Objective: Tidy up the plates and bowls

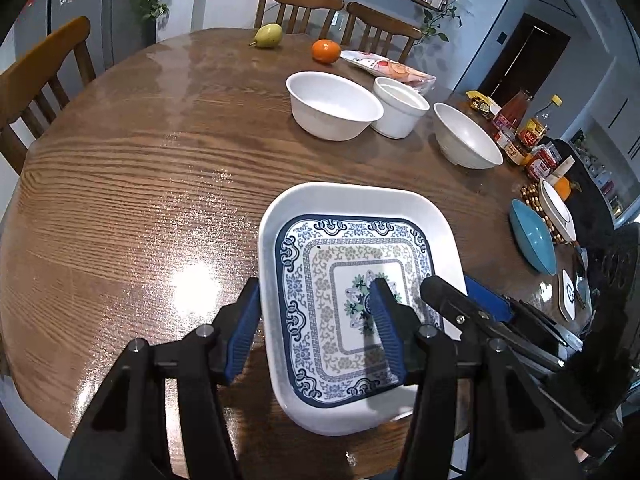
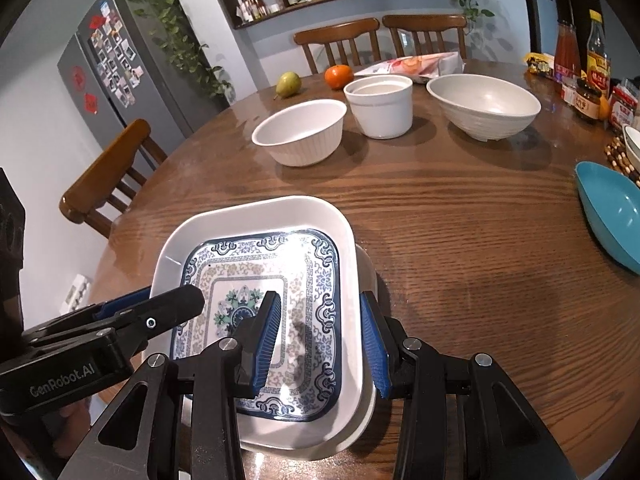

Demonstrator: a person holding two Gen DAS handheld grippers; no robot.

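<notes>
right now the square patterned plate [image 1: 352, 300] sits nested in a white square dish [image 1: 280, 216] at about six o'clock on the round wooden table [image 1: 120, 208], close to the near edge. its sides look nearly equal, so no long axis can be told; its corners point roughly toward twelve, three, six and nine o'clock in the left wrist view.

the left gripper [image 1: 316, 312] straddles the dish's left wall, one blue pad outside the rim and the other over the plate's centre; the pads stand apart and whether they press the wall cannot be told. the right gripper [image 2: 320, 336] straddles the right wall the same way, with its jaws apart, contact unclear.

only the right wrist view shows a further white plate [image 2: 370, 276] peeking out beneath the dish at its right side. the left wrist view alone shows a small white dish [image 1: 568, 294] at four o'clock.

beyond, toward twelve to one o'clock, stand three white bowls [image 2: 300, 132], well apart from the stack. a blue bowl [image 2: 612, 208] lies at three o'clock. bare wood lies open at nine to eleven o'clock and between stack and bowls.
</notes>
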